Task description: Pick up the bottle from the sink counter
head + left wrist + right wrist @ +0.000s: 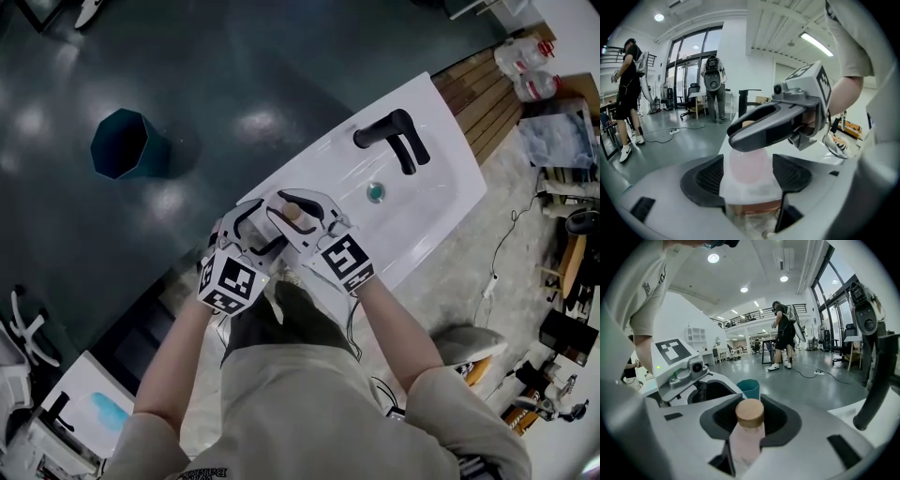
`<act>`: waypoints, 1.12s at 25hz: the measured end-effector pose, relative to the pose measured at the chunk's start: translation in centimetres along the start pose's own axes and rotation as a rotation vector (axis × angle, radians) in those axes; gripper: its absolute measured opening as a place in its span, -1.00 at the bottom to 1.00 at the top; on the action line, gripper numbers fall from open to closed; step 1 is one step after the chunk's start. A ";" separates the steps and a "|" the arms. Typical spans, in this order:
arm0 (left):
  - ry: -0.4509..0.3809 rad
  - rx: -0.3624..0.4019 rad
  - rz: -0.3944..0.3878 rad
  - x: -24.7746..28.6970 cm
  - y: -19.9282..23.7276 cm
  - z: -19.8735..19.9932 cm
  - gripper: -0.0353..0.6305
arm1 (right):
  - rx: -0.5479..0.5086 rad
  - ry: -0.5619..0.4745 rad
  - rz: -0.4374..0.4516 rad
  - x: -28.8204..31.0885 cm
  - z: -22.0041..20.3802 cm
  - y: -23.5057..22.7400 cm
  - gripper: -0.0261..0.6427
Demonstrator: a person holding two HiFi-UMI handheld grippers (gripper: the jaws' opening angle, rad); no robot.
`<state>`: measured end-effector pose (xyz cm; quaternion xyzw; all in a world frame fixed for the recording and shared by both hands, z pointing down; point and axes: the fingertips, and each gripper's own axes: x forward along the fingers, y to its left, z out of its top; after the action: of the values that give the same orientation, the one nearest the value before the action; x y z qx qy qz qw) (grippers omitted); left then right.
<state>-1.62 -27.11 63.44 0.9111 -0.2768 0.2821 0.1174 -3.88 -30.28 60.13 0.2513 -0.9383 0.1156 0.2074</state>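
A frosted pink bottle [748, 444] with a round wooden cap [750, 412] is held off the white sink counter [309, 169]. My right gripper [750, 422] is shut on it just below the cap. In the head view the cap [292, 213] shows between the right gripper's [298, 208] jaws. My left gripper [749, 177] faces it from the other side. The bottle's lower body [749, 164] lies between the left jaws, which stand open. The right gripper [787, 122] crosses just above the bottle in the left gripper view. Both grippers meet over the counter's left end.
A black faucet [394, 136] and a basin with a drain [376, 192] lie to the right on the counter. A teal bin [127, 142] stands on the dark floor beyond. Water jugs [525, 70] sit at the far right. People stand far off in the hall.
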 end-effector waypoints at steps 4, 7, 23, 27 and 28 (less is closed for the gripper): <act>0.018 0.033 -0.030 1.9 -0.5 -0.7 0.12 | -0.006 -0.009 0.041 -0.1 0.0 0.2 -0.63; 0.010 0.038 -0.034 3.1 -0.7 -0.6 0.15 | -0.011 -0.011 0.060 -0.4 -0.1 0.3 -0.63; -0.028 0.095 -0.114 4.4 -3.0 -0.3 0.20 | -0.048 -0.024 0.145 -1.4 -0.6 2.8 -0.63; -0.054 0.076 -0.138 3.9 -3.8 0.3 0.20 | -0.022 -0.033 0.144 -2.2 -0.1 3.2 -0.64; -0.062 0.076 -0.143 3.6 -4.0 0.6 0.20 | -0.018 -0.036 0.140 -2.5 0.1 3.2 -0.64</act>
<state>3.46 -25.68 64.78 0.9405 -0.2038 0.2549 0.0941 -3.65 -26.52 58.54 0.1852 -0.9581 0.1169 0.1844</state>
